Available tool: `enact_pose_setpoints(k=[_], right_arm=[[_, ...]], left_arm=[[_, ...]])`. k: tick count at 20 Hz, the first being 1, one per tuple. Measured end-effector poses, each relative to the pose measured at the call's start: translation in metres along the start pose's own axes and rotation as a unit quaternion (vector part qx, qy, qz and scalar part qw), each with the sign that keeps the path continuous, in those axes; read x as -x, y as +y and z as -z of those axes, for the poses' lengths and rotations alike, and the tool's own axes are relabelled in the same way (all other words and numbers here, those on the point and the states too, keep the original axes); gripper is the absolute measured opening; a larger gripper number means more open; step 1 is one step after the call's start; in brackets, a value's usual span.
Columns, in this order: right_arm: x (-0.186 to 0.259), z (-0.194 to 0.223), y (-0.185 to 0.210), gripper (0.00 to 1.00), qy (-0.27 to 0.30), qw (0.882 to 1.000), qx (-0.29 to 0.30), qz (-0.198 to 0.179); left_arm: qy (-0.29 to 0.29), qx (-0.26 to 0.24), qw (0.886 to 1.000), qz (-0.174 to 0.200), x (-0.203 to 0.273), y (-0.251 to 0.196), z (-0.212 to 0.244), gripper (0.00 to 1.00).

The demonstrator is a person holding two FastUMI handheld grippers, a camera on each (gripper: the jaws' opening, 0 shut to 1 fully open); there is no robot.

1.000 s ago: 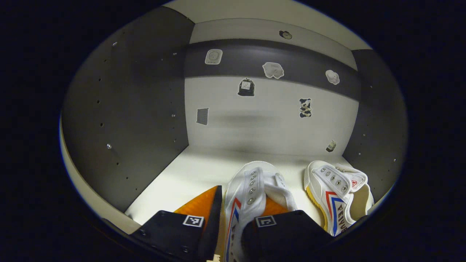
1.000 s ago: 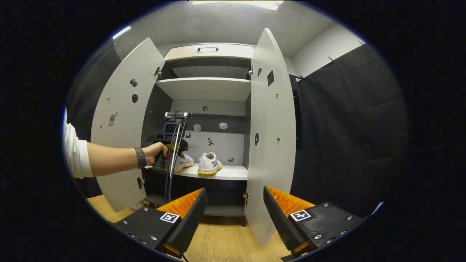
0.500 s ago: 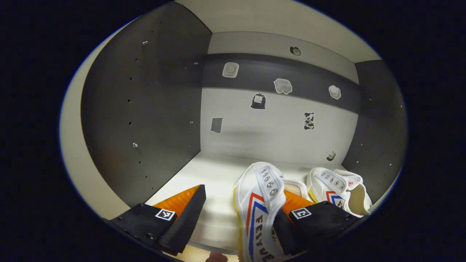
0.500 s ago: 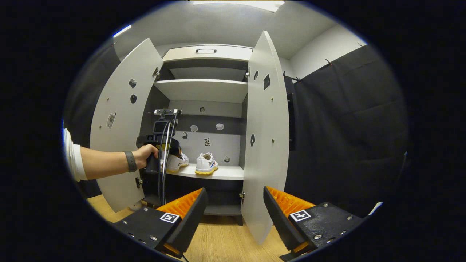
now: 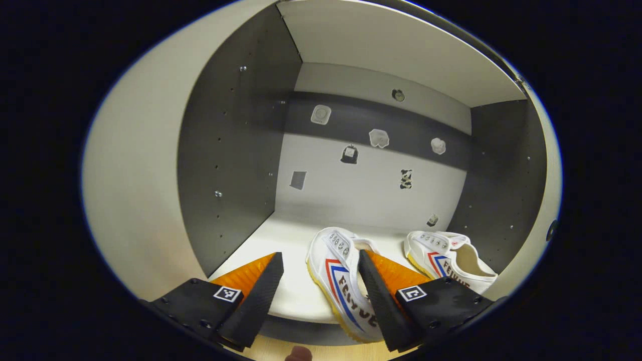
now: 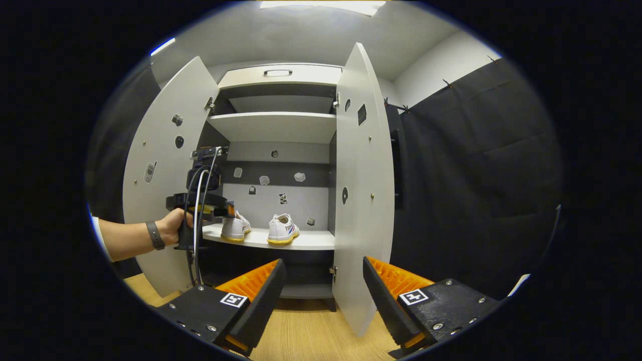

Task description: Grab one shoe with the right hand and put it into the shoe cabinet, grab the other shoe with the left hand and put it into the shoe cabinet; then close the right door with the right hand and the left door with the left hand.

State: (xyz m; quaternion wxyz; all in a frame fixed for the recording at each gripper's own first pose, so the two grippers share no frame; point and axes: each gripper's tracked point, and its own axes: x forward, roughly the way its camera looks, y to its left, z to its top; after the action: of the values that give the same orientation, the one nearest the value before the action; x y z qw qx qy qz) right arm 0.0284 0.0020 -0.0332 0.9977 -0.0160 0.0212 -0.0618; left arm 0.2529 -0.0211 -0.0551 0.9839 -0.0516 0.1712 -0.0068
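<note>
Inside, both shoes [image 5: 341, 281] [image 5: 451, 258] sit at the shelf [image 5: 281, 240] edge — left gripper [image 5: 318, 296] spread, empty, free shelf leftward; right gripper [image 6: 321, 301] spread, facing the open doors [image 6: 363, 190].

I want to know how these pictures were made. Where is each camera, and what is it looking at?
Left gripper view: rides the left gripper, just outside the cabinet, looking in at two shoes; its own open fingers show.
Right gripper view: rides the right gripper, farther back, facing the whole cabinet with both doors open; a hand holds the left gripper.
Shared: both shoes on the shelf.
</note>
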Motion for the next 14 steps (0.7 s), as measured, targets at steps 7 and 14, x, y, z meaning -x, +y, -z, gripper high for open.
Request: enact_pose_setpoints(k=[7, 14], right_arm=[[0.009, -0.016, -0.042, 0.94, -0.008, 0.999, 0.035, 0.039], [-0.009, -0.064, -0.115, 0.94, -0.03, 0.996, 0.047, 0.076]], left_arm=[[-0.067, 0.006, 0.994, 0.089, 0.123, -0.034, 0.021, 0.96], [-0.057, 0.0, 0.992, 0.114, 0.217, -0.024, 0.088, 0.97]])
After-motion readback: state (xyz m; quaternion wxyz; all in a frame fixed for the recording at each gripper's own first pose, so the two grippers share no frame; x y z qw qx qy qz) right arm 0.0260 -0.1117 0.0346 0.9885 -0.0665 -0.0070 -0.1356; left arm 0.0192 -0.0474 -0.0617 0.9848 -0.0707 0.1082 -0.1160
